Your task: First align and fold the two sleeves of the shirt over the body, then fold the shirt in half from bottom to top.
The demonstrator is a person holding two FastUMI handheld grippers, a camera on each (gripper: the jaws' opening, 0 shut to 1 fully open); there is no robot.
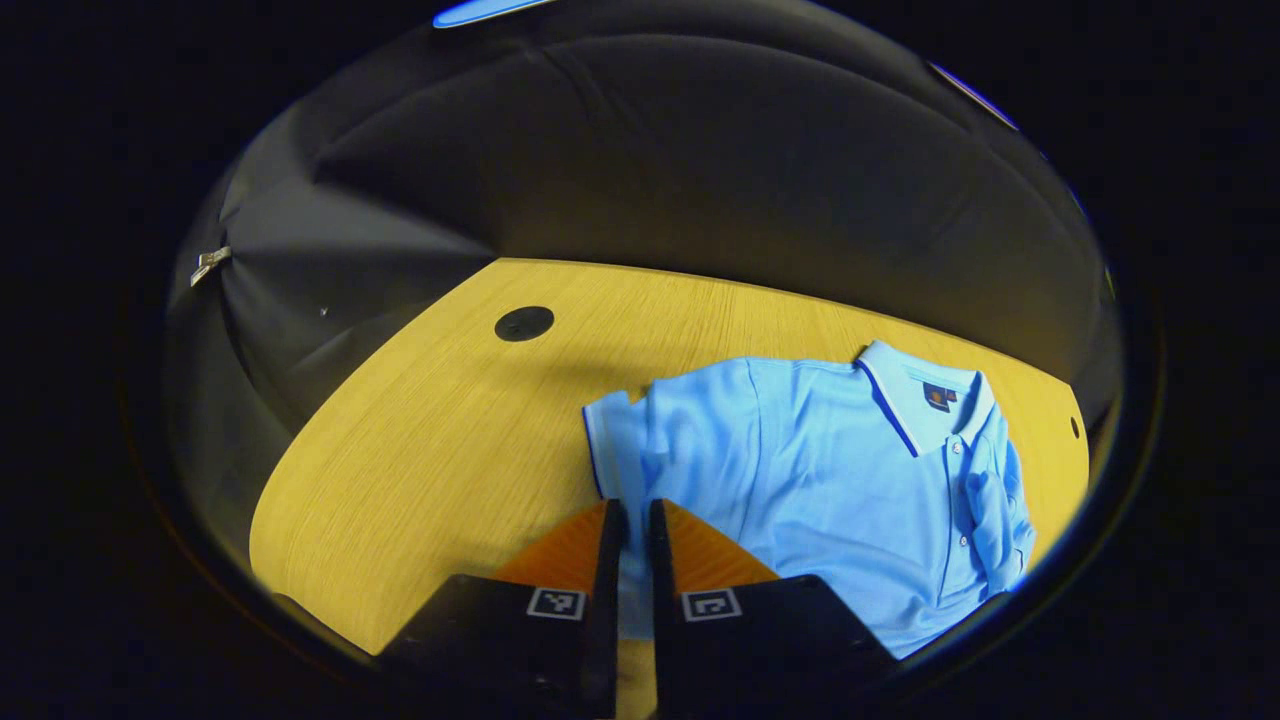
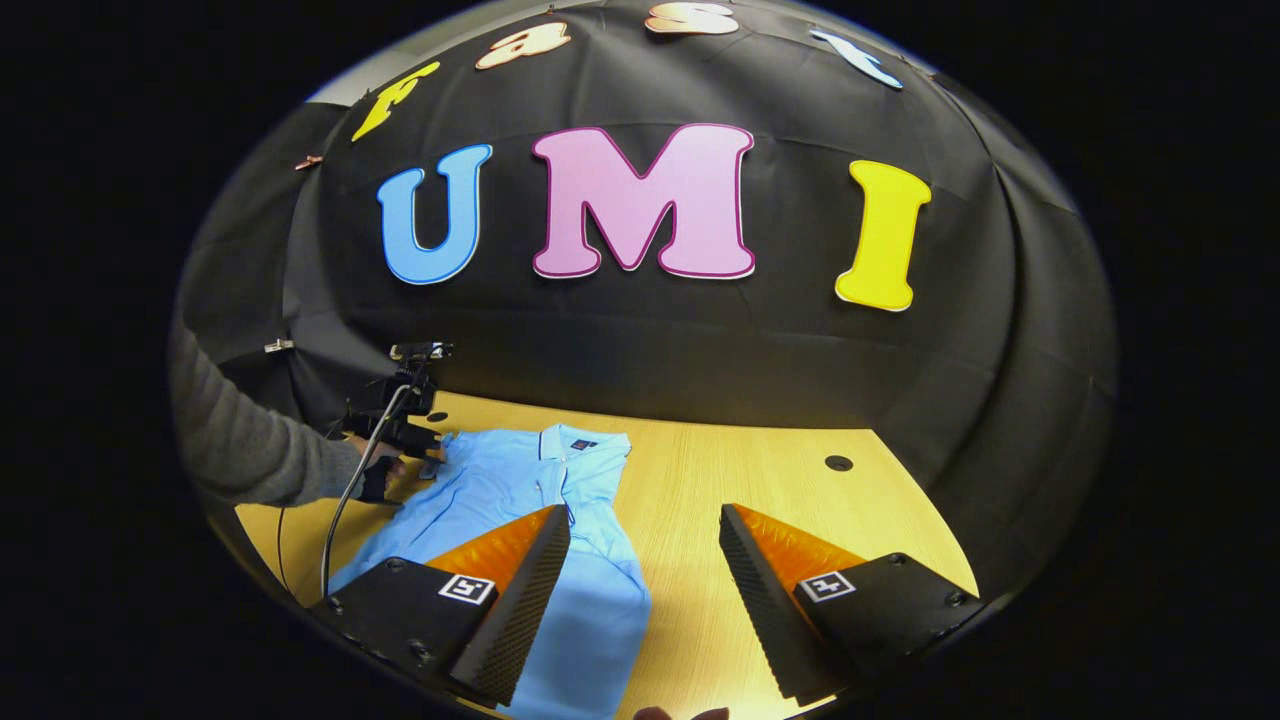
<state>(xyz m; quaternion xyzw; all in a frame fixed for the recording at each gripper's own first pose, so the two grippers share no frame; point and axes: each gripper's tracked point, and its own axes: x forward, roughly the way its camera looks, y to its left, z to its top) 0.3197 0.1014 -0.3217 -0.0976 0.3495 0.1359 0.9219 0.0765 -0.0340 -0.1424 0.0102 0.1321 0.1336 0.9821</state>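
At the shirt's (image 1: 850,470) left sleeve (image 1: 615,450), the left gripper (image 1: 632,520) pinches cloth—right gripper (image 2: 645,540) spread wide—next, carry that sleeve over the body.

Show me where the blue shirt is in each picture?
Left gripper view: the shirt lies right of centre on the table, collar to the upper right.
Right gripper view: the shirt lies lower left, running under the left finger.
Shared landmark: the shirt's collar.
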